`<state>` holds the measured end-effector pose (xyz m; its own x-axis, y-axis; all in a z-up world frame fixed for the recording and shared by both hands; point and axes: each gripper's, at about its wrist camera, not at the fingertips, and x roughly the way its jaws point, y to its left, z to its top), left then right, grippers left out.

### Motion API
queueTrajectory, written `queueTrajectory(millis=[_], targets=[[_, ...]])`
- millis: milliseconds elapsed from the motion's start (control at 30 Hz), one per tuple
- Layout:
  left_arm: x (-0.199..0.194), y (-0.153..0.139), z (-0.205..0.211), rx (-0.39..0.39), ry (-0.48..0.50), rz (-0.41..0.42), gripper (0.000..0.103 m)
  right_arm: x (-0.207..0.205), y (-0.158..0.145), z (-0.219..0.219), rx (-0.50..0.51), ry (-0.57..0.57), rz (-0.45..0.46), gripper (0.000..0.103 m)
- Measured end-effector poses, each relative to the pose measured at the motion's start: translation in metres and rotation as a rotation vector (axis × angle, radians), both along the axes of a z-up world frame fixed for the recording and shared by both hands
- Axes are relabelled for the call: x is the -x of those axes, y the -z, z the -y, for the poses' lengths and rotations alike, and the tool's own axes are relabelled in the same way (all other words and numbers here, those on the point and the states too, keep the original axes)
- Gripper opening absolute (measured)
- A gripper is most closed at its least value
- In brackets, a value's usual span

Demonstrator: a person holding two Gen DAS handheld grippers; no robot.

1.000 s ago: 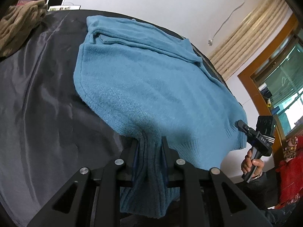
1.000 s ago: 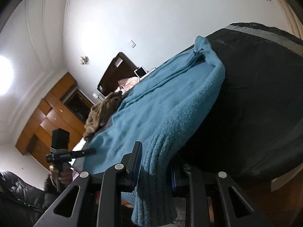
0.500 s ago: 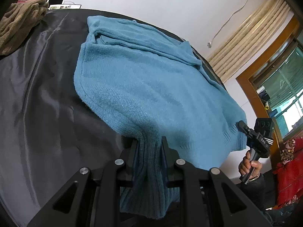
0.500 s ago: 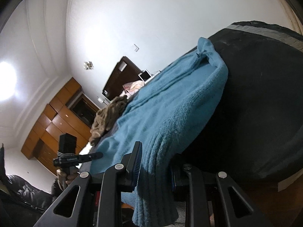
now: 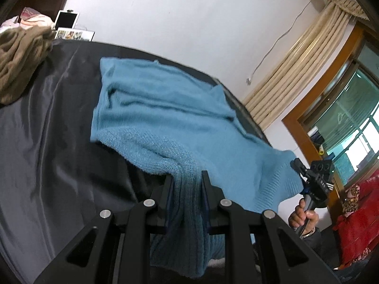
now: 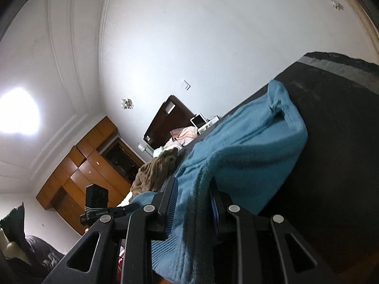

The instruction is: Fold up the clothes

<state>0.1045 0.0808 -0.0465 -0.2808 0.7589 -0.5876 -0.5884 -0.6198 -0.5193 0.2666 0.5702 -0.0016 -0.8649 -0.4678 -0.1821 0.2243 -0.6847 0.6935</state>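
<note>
Your left gripper (image 5: 187,184): clamped on the sweater (image 5: 165,118) hem. Your right gripper (image 6: 193,194): clamped on the opposite hem corner. Sweater: blue knit, near edge lifted, remainder spread on the black bed (image 5: 47,142). Brown garment (image 5: 19,56): heaped at the bed's far left.

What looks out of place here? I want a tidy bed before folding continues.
The brown garment lies crumpled in a heap at the far corner of the dark bedcover, unfolded. The blue sweater looks orderly, sleeves folded in.
</note>
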Motion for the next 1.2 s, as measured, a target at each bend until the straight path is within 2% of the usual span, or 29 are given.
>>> queueTrajectory(millis=[400,633,833,1033,1200], targets=[[0.033,-0.025,0.009,-0.049,-0.062,-0.032,0.022,0.008,-0.032,-0.010,-0.034,0.063,-0.042,0.027],[0.064,-0.038,0.011,-0.067,-0.101,-0.040,0.022,0.038,-0.054,-0.013,-0.107,0.094,-0.009,0.027],[0.110,-0.045,0.003,-0.069,-0.145,-0.020,0.022,0.083,-0.083,-0.020,-0.154,0.132,0.009,0.027],[0.176,-0.049,-0.028,-0.052,-0.187,0.018,0.022,0.149,-0.108,-0.034,-0.189,0.200,0.031,0.027],[0.226,-0.034,-0.061,-0.004,-0.206,0.073,0.022,0.210,-0.103,-0.064,-0.155,0.268,0.096,0.027]])
